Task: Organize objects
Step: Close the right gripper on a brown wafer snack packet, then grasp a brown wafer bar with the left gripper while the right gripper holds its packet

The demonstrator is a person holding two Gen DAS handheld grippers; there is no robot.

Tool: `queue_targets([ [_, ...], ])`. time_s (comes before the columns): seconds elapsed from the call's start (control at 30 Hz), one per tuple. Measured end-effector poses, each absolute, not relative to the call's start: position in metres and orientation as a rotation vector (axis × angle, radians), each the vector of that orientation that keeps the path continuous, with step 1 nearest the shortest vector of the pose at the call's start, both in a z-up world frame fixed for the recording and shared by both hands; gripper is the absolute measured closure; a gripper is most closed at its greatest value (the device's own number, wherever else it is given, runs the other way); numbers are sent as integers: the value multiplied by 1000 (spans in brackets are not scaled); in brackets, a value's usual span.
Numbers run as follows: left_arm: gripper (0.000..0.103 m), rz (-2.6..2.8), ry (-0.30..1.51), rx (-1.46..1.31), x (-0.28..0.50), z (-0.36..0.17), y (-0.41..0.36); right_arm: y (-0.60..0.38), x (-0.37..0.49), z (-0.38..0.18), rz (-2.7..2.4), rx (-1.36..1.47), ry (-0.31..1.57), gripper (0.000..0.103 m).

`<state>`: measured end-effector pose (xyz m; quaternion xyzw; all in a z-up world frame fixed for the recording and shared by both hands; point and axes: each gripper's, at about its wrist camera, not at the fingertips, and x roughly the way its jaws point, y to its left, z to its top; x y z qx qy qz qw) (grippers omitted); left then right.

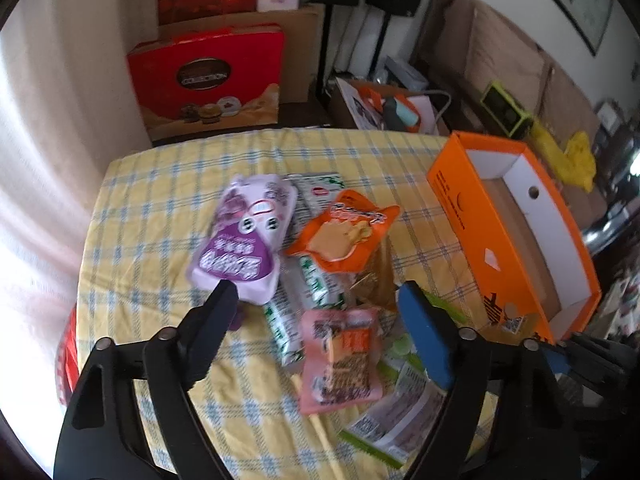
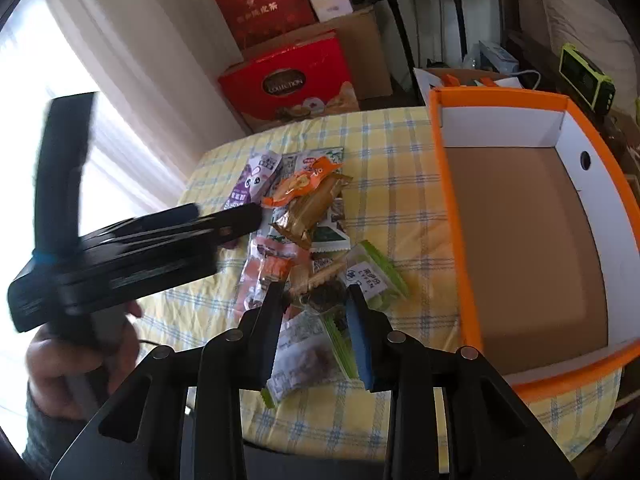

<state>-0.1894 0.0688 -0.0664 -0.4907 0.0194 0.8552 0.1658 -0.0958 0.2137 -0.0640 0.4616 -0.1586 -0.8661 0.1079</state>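
Two claws work over one heap of snack packets on a desk [image 1: 168,184] draped in yellow-and-blue check cloth. Nearest the left claw [image 1: 316,296], whose jaws stand wide apart and hold nothing, lies a pink packet [image 1: 340,360] at 6 o'clock of the heap; a purple pouch [image 1: 244,236] sits at 10 o'clock, its near edge just at the left black fingertip, and an orange packet [image 1: 344,232] rests at 1 o'clock on green-and-white wrappers. The right claw [image 2: 316,296] is also parted and empty, poised over a dark snack in clear wrap, with a green-edged packet [image 2: 378,280] at its 1 o'clock. Only the right wrist view shows the other tool from outside: the left claw [image 2: 240,220] at 9 o'clock, with the person's hand [image 2: 76,356] on its handle, and it looks straight down into the orange box [image 2: 448,208] with its bare brown floor. From the left wrist view that orange box [image 1: 460,208] sits at 3 o'clock, seen slantwise. Beyond the desk at 12 o'clock stands a red gift box [image 1: 208,80] reading "COLLECTION"; other print is too blurred to read.
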Motion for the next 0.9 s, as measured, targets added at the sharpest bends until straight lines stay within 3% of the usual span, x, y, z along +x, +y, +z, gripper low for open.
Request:
queue_targets([
  [0.17, 24, 2413, 166, -1377, -190, -70, 95, 226, -81, -57, -2555, 1326, -500, 73],
  [0.2, 24, 2410, 185, -1381, -192, -72, 99, 228, -78, -55, -2557, 1319, -503, 80],
  [0.27, 26, 2398, 215, -1395, -195, -78, 107, 232, -74, -53, -2554, 1308, -513, 82],
  [0.37, 44, 2386, 276, -1425, -200, -87, 116, 233, -74, -55, -2556, 1326, -497, 82],
  [0.43, 61, 2389, 311, -1441, -203, -92, 120, 233, -76, -62, -2550, 1363, -486, 82],
  [0.5, 70, 2376, 314, -1451, -203, -97, 121, 231, -76, -67, -2549, 1384, -459, 81],
  [0.9, 73, 2375, 198, -1392, -169, -75, 87, 216, -80, -83, -2529, 1443, -273, 71],
])
